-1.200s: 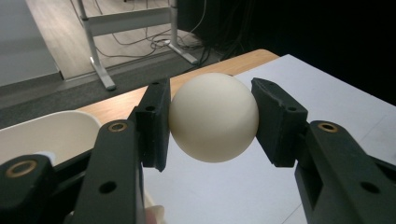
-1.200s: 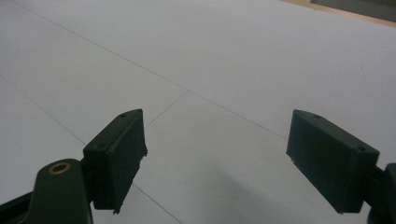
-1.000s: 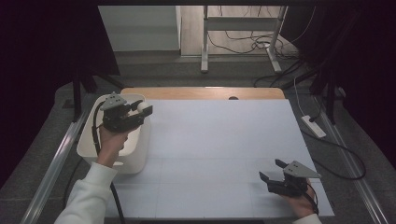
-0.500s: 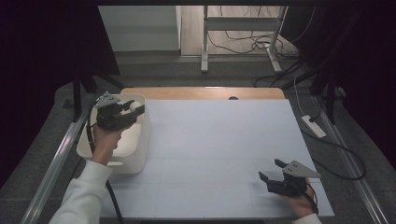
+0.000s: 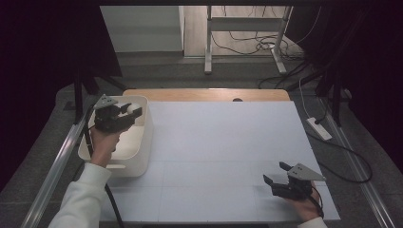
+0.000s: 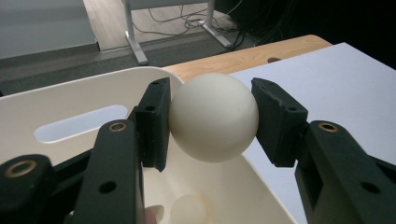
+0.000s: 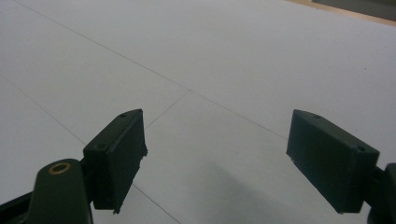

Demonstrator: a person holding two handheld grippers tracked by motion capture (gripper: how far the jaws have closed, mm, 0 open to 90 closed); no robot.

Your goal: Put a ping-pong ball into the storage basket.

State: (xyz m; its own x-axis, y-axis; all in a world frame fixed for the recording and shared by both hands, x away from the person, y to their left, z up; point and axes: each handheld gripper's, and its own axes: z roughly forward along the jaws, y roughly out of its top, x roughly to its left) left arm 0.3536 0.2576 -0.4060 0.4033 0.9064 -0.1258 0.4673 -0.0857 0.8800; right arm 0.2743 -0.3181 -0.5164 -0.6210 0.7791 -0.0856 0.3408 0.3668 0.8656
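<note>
- Two grippers are at work; the left gripper [image 6: 212, 116] has its pads pressed on either side of a cream ball [image 6: 213, 116], gripped about its middle, and holds it above the open white bin [image 5: 142, 137] at the table's left edge
- One more pale ball [image 6: 187, 211] seems to lie on the bin floor below, though it is dim and partly hidden
- Right gripper [image 5: 277, 174] rests on the white table sheet [image 5: 223, 142] near the front right corner, jaws spread wide with nothing between them; it is well apart from the bin and has no part in this step
- Judged step: dropping the ball into the bin; the ball sits over the inside of the near wall, so it is best carried a little further over the middle before release
- Lower it well inside the walls first; a round ball let go from high may bounce out or strike the rim
- Open both jaws evenly and fully; a half-opening could roll the ball sideways toward the table
- Lift straight up afterwards, clear of the rim
</note>
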